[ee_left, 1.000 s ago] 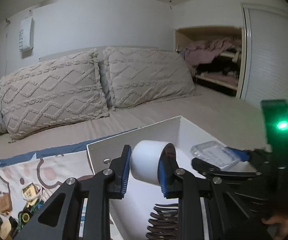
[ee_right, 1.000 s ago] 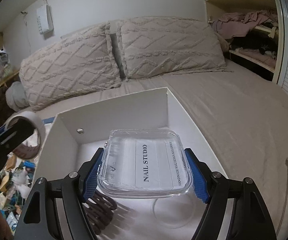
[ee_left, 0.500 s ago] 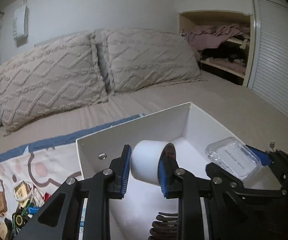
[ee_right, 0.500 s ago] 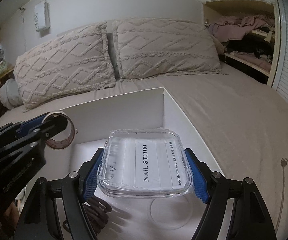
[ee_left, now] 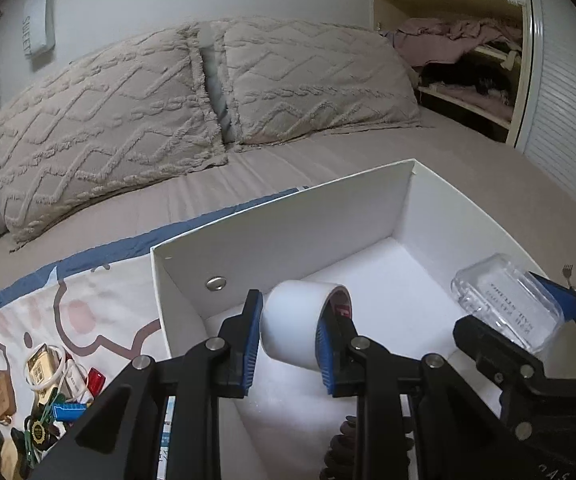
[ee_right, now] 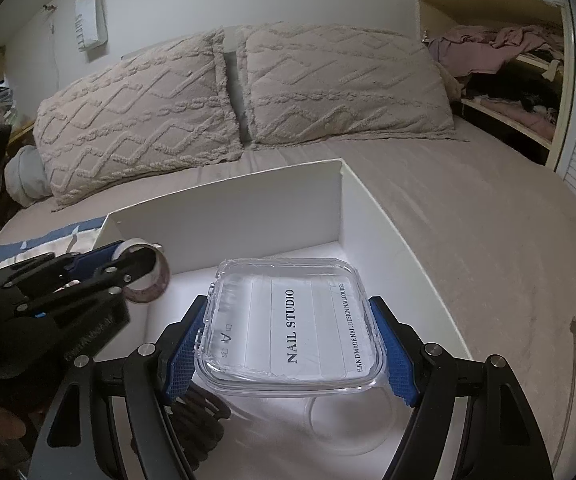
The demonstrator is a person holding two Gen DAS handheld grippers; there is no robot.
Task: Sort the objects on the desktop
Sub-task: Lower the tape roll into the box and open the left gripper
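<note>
Left gripper (ee_left: 288,334) clamped on tape roll (ee_left: 298,328), above white box (ee_left: 288,232). Right gripper (ee_right: 288,344) clamped on clear plastic case (ee_right: 288,328), over same box.

Left gripper (ee_left: 288,340) with tape roll (ee_left: 302,330) moved in over white box (ee_left: 288,232), lower, nearer right gripper (ee_left: 528,320).

White tape roll (ee_left: 302,324) on edge, clamped above white box (ee_left: 288,236) — clear square case (ee_right: 290,330) lettered "NAIL STUDIO", gripped flat over same box; dark claw clip (ee_right: 197,424) lying inside.
</note>
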